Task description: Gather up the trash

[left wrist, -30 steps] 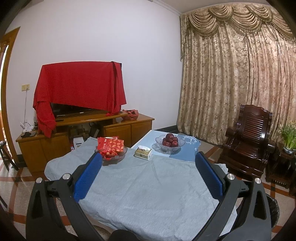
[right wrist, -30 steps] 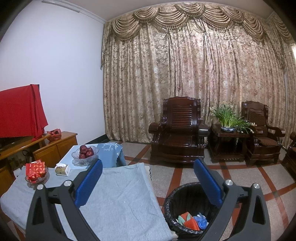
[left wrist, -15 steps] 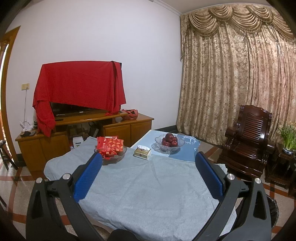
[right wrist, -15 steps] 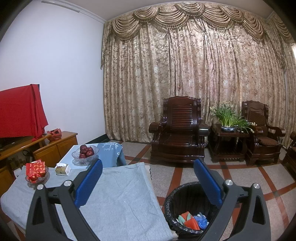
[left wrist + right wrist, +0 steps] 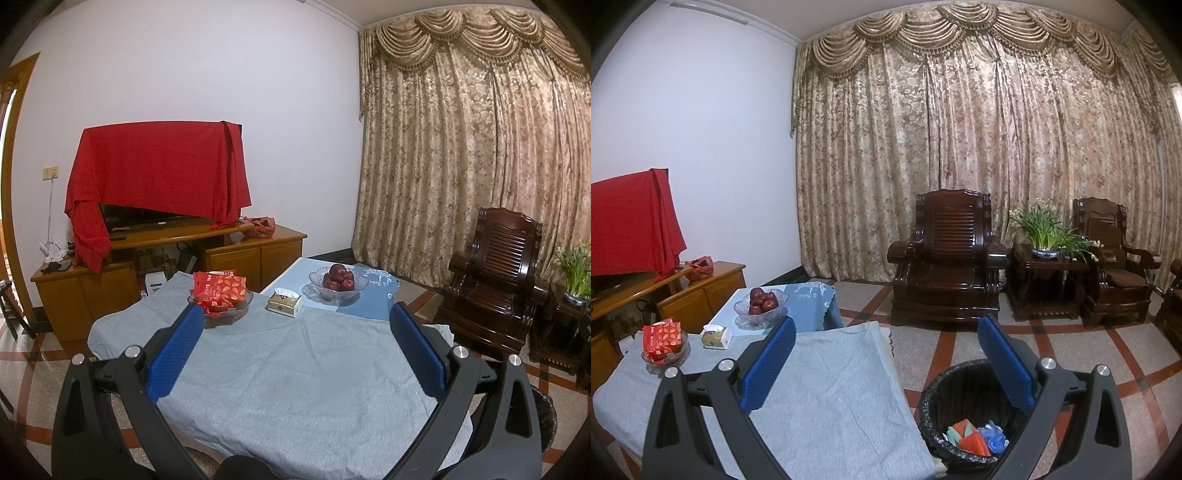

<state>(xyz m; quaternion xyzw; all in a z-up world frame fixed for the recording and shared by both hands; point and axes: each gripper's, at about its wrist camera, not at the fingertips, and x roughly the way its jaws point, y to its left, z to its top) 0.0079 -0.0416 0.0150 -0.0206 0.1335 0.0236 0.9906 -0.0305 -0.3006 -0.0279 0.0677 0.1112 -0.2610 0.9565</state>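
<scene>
A black trash bin (image 5: pixel 964 402) stands on the floor by the table's right side, with orange, green and blue wrappers (image 5: pixel 977 437) inside. Its edge shows in the left wrist view (image 5: pixel 545 417). My right gripper (image 5: pixel 886 356) is open and empty, held above the table's right edge and the bin. My left gripper (image 5: pixel 295 345) is open and empty, above the near part of the grey tablecloth (image 5: pixel 295 369).
On the table's far end are a glass bowl of red packets (image 5: pixel 221 291), a tissue box (image 5: pixel 284 302) and a glass bowl of apples (image 5: pixel 338 282). A wooden TV cabinet (image 5: pixel 166 266) stands behind; dark wooden armchairs (image 5: pixel 945 258) and a plant (image 5: pixel 1045 232) to the right.
</scene>
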